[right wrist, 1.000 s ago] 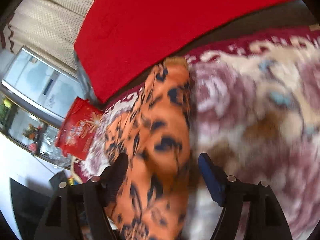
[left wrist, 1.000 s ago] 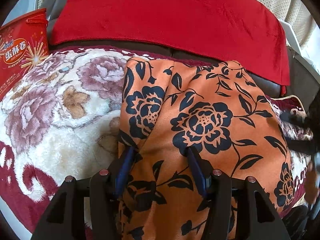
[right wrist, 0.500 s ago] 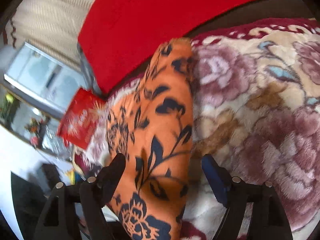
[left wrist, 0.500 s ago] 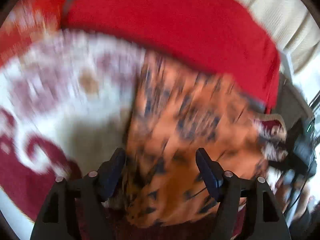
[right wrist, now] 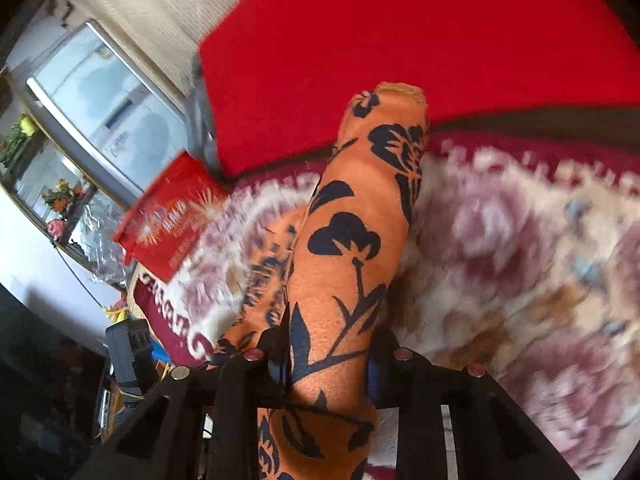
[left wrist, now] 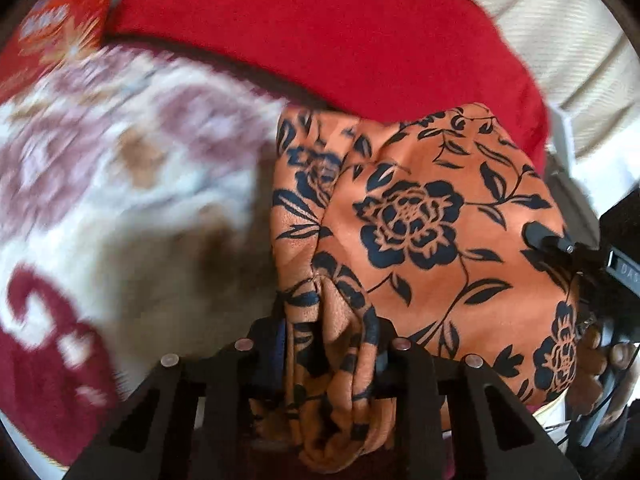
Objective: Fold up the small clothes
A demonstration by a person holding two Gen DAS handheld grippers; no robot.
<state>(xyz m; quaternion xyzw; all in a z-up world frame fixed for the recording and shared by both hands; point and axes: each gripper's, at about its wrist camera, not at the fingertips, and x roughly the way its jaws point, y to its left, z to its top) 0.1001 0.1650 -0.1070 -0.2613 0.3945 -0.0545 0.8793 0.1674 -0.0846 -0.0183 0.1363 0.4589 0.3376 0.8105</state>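
An orange garment with black flowers (left wrist: 420, 232) lies on a floral plush blanket (left wrist: 120, 184). My left gripper (left wrist: 328, 344) is shut on a bunched fold at the garment's near left edge. In the right wrist view the same garment (right wrist: 352, 240) runs away from the camera as a raised ridge, and my right gripper (right wrist: 328, 356) is shut on its near end. The right gripper and the hand holding it also show at the far right of the left wrist view (left wrist: 600, 264), at the garment's right edge.
A red cloth (left wrist: 320, 32) drapes over the sofa back behind the blanket. A red printed bag (right wrist: 172, 216) stands at the blanket's left end. A window and a shelf with flowers (right wrist: 64, 196) are beyond it.
Both grippers were open around the garment's edges; now both have shut on the fabric. The cloth has bunched up and lifted off the blanket, and both views have shifted.
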